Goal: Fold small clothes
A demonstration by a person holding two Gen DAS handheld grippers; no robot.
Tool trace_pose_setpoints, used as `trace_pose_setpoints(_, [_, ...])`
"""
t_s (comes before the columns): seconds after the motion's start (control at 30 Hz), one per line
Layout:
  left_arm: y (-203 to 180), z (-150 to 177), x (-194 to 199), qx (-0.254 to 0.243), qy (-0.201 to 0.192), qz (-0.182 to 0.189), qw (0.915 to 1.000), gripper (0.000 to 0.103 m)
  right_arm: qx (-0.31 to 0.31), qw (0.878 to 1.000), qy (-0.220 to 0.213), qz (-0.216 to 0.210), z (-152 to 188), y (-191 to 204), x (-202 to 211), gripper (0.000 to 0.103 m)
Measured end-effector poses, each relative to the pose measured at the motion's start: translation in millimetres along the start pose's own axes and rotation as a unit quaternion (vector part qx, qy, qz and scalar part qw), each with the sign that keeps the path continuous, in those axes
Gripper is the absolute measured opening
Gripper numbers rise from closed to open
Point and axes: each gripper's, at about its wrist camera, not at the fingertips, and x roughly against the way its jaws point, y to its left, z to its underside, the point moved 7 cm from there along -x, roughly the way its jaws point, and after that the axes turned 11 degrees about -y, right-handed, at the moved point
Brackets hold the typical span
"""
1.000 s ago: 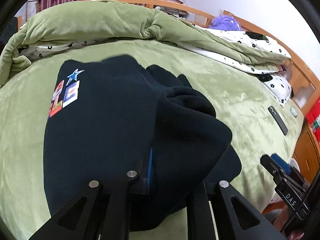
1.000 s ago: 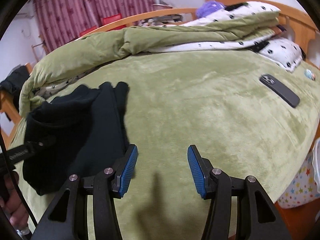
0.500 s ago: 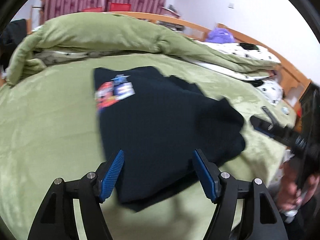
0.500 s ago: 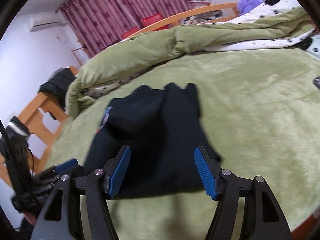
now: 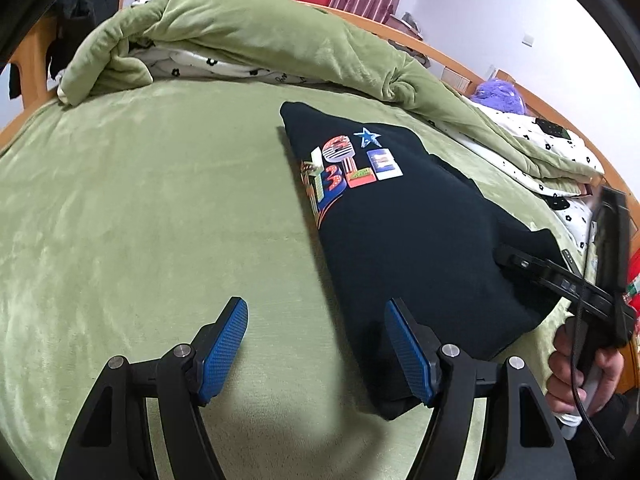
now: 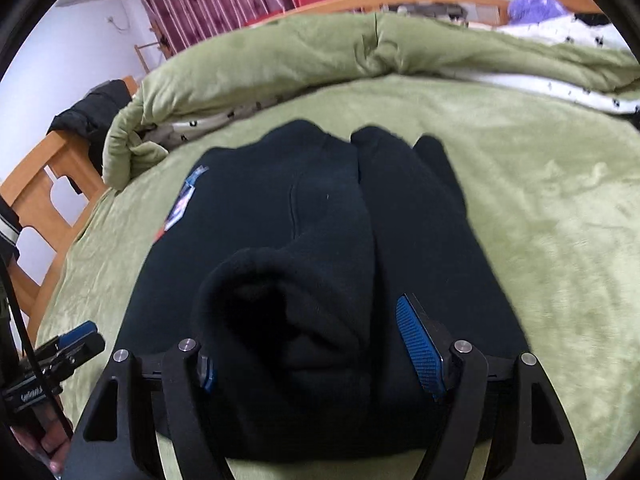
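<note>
A small black sweatshirt (image 5: 404,236) with a coloured letter print (image 5: 348,168) lies partly folded on the green bed cover (image 5: 160,208). My left gripper (image 5: 320,344) is open and empty, low over the cover at the garment's left front edge. My right gripper (image 6: 308,344) is open, its jaws on either side of a raised black fold, a sleeve or cuff (image 6: 288,304), at the garment's near edge. The right gripper also shows in the left wrist view (image 5: 560,280), at the garment's right side. The left gripper shows at the lower left of the right wrist view (image 6: 76,340).
A rolled green duvet (image 5: 248,36) over a white spotted sheet lies along the far side of the bed. A wooden bed frame (image 6: 44,184) with dark clothes on it stands at the left. A purple plush (image 5: 498,96) sits at the far right.
My left gripper let go of the black fabric, opened and moved left off the garment. My right gripper swung left from bare cover to the garment's raised fold.
</note>
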Motion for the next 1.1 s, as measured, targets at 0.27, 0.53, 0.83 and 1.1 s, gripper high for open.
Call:
trace_pose_setpoints(0.27, [2, 7, -6, -0.002, 0.007, 0.001, 1.0, 0.069, -0.02, 0.999, -0.023, -0.046, -15, 7, -8, 0.021])
trace_pose_setpoints(0.53, [3, 14, -8, 0.002, 0.015, -0.003, 0.9999, 0.069, 0.012, 0.987, -0.154, -0.046, -69, 10, 60, 0.014])
trace_pose_setpoints(0.83, [-4, 14, -4, -0.008, 0.009, 0.005, 0.9999, 0.069, 0.014, 0.998, 0.014, 0.057, 3, -63, 31, 0.039])
trace_pose_setpoints(1.1, [-14, 13, -10, -0.011, 0.021, 0.015, 0.9996, 0.069, 0.018, 0.998, -0.063, 0.02, -70, -57, 47, 0.063])
